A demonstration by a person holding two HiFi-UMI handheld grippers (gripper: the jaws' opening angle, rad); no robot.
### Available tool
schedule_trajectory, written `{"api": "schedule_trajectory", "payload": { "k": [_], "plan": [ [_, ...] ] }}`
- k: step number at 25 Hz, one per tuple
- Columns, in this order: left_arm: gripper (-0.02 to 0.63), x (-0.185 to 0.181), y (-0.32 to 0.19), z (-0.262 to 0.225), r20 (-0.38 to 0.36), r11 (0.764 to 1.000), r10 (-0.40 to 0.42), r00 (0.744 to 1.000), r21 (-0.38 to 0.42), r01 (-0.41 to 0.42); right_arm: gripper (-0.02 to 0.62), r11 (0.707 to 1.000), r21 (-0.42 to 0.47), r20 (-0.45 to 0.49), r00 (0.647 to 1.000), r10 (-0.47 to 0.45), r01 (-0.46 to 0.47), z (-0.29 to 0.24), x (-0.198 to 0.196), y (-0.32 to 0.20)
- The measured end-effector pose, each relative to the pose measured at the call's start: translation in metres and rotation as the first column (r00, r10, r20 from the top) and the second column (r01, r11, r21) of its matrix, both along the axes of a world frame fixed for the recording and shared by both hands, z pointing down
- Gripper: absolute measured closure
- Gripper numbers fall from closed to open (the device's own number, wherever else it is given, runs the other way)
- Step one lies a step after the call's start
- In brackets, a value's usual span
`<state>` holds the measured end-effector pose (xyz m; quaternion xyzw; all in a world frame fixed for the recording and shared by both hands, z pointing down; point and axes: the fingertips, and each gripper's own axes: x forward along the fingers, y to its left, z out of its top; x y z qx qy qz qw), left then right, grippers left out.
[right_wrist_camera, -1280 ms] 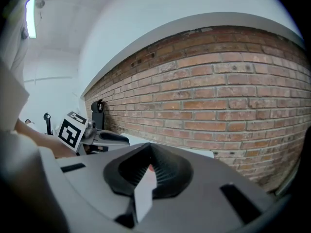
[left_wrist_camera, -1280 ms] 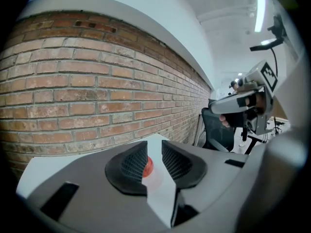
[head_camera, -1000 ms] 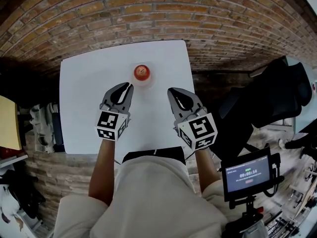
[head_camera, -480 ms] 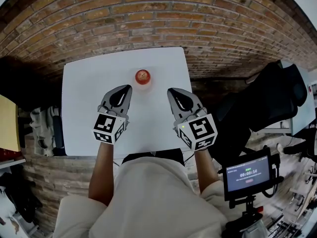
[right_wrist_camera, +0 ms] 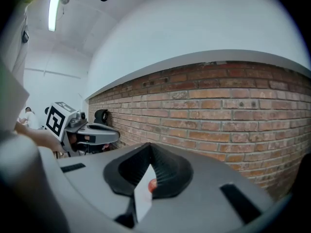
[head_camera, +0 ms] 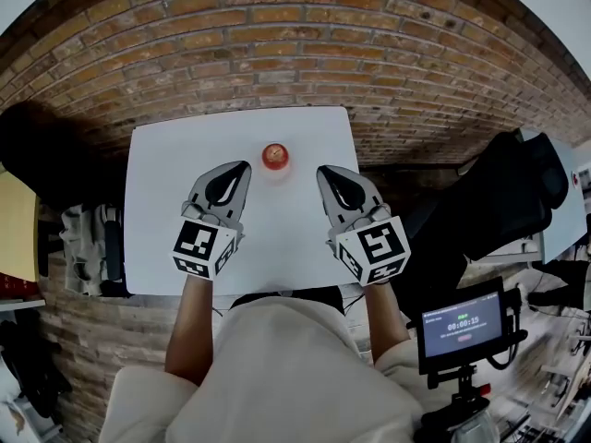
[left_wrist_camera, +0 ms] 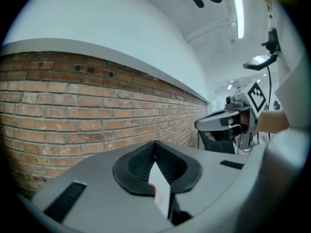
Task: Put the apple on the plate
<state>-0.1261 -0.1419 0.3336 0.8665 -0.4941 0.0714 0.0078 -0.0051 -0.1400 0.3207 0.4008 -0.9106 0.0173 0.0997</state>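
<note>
Since a second ago the white counter [head_camera: 166,210] has slid lower in the head view and looks smaller, and more of the brick wall [head_camera: 277,53] fills the top of the frame. The apple [head_camera: 275,156] has shifted with it, from the upper middle towards the centre. Both grippers keep nearly the same places in the frame, and the small screen's [head_camera: 462,323] timer at lower right has ticked on by one.

The counter is smooth, flat and squarish with rounded corners. The wall is rough red-brown brick with pale mortar lines. The apple is round and red, and sits on a small pale plate [head_camera: 275,171] whose rim barely shows against the counter.

The left gripper [head_camera: 242,166] has its grey, curved jaws closed tip to tip with nothing held, their black inner pads ribbed. The right gripper [head_camera: 323,170] is likewise closed and empty. The apple lies beyond and between the two tips, touched by neither.
</note>
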Motion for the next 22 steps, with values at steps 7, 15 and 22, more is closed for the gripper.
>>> {"api": "schedule_trajectory", "payload": {
  "k": [7, 15, 22],
  "plan": [
    [0.6, 0.0, 0.014, -0.033, -0.001, 0.998, 0.006, 1.0, 0.067, -0.006, 0.594, 0.998, 0.059, 0.018, 1.0, -0.011, 0.01, -0.028, -0.008, 0.007],
    [0.6, -0.001, 0.027, -0.063, 0.017, 0.99, -0.005, 1.0, 0.139, 0.003, 0.594, 0.991, 0.126, 0.024, 0.999, -0.038, 0.035, -0.055, -0.014, 0.015],
    [0.6, -0.005, 0.036, -0.076, 0.04, 0.989, -0.025, 0.999, 0.149, 0.018, 0.594, 0.984, 0.167, 0.033, 0.997, -0.064, 0.058, -0.074, -0.023, 0.024]
  ]
}}
